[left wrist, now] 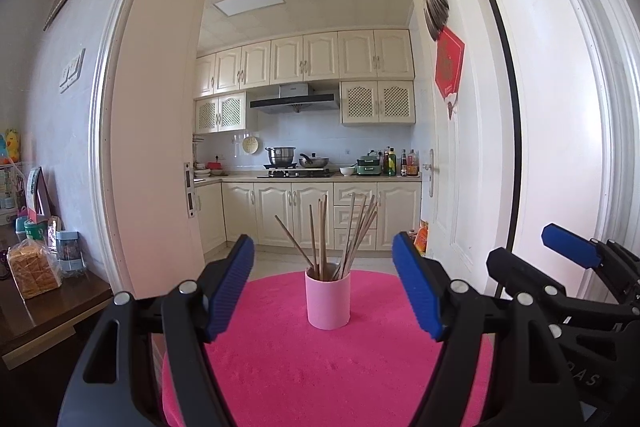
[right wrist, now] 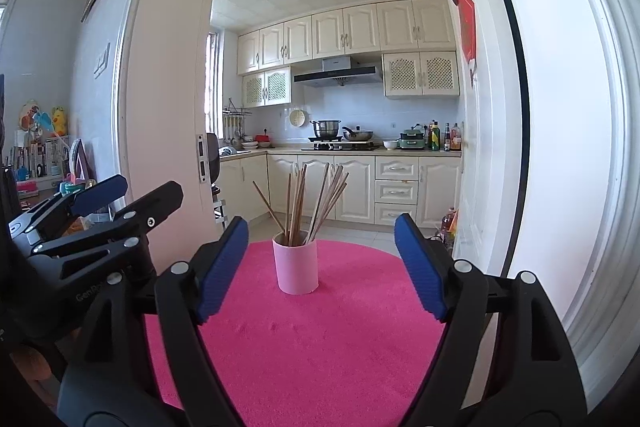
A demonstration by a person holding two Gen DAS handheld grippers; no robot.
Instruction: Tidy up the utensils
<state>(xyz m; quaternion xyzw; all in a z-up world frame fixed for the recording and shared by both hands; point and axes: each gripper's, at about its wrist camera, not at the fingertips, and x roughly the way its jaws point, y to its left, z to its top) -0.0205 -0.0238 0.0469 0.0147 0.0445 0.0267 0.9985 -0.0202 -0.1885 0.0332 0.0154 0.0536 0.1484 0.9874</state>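
A pale pink cup (left wrist: 328, 299) stands upright on a round bright pink mat (left wrist: 312, 367) and holds several wooden chopsticks (left wrist: 324, 235) fanned out upward. My left gripper (left wrist: 323, 287) is open and empty, its blue pads either side of the cup but nearer the camera. In the right wrist view the same cup (right wrist: 296, 263) with chopsticks (right wrist: 304, 199) stands on the mat (right wrist: 320, 339); my right gripper (right wrist: 321, 269) is open and empty, short of the cup. Each gripper shows in the other's view: the right one (left wrist: 532, 255), the left one (right wrist: 140, 195).
A dark wooden side table (left wrist: 44, 315) at the left carries a bread loaf (left wrist: 32, 271) and jars. White door frames (left wrist: 560, 107) flank a doorway to a kitchen with cream cabinets (left wrist: 320, 211) and pots on a stove.
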